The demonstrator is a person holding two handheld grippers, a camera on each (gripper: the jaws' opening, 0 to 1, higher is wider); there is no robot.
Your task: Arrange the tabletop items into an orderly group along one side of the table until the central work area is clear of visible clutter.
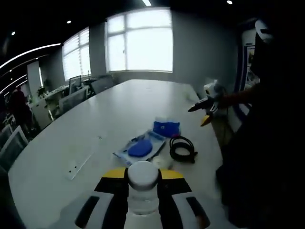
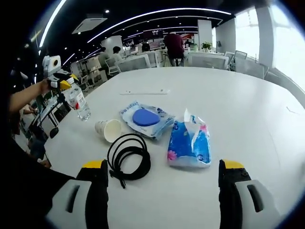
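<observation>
No lettering is legible anywhere: the red-and-white label on the clear plastic water bottle and the print on the blue tissue packet are too blurred.

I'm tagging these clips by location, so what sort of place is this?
Most likely an open-plan office or meeting area: a long white table, office chairs and desks behind it, strip lights on a dark ceiling, and large windows.
</observation>
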